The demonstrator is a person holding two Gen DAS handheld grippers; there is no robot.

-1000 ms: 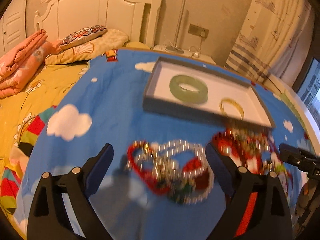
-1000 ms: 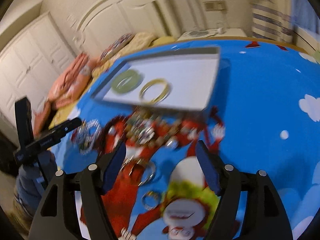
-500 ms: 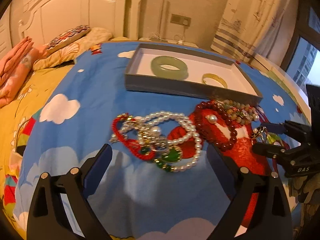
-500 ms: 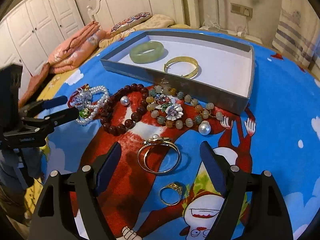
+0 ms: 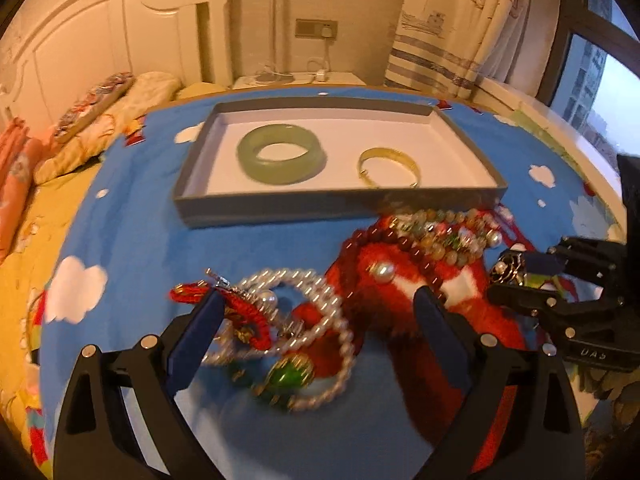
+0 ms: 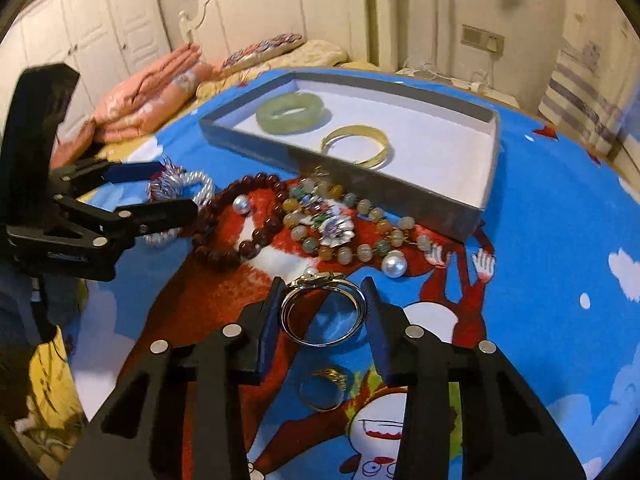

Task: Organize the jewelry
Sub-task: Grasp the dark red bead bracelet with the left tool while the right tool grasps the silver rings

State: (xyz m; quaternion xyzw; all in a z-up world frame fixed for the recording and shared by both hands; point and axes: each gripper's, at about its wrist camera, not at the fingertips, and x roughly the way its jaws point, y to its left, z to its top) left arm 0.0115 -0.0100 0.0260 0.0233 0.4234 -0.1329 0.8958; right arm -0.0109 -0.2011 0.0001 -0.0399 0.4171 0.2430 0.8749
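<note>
Right gripper (image 6: 323, 308): jaws partly closed, straddling the silver bangle (image 6: 323, 312); pads sit just beside its rim on both sides, can't tell if they actually touch. Bangle lies flat on the blue cartoon bedspread (image 6: 540, 280), a small flower ornament at its far edge. Below it, between the finger bases, a gold ring (image 6: 323, 390) lies on the spread.

Left gripper (image 5: 316, 308): jaws wide, holding nothing, low over a tangle of pearl strand (image 5: 316, 304), red cord bracelet (image 5: 240, 312) and green beads (image 5: 288, 376). Left pad overlaps the red cord in view; contact unclear, frame blurred here.

Further out: dark red bead bracelet (image 6: 236, 220) next to the pearl tangle, a loose white pearl (image 6: 241, 204) inside its loop. Right of that, a mixed stone bead bracelet (image 6: 352, 236) with an enamel flower brooch (image 6: 332, 224) on top and a big pearl (image 6: 394, 264) at its near end. This strand lies just beside the near wall of the grey tray (image 6: 400, 192).

Tray is shallow with a white floor, and holds two pieces: green jade bangle (image 6: 290, 113) toward the left, gold bangle (image 6: 356, 146) near the middle, apart from each other. Rest of the tray floor is bare.

Behind: pink folded blankets (image 6: 148, 100), pillow (image 6: 264, 50), white headboard (image 6: 280, 12), striped curtain (image 5: 448, 40).
</note>
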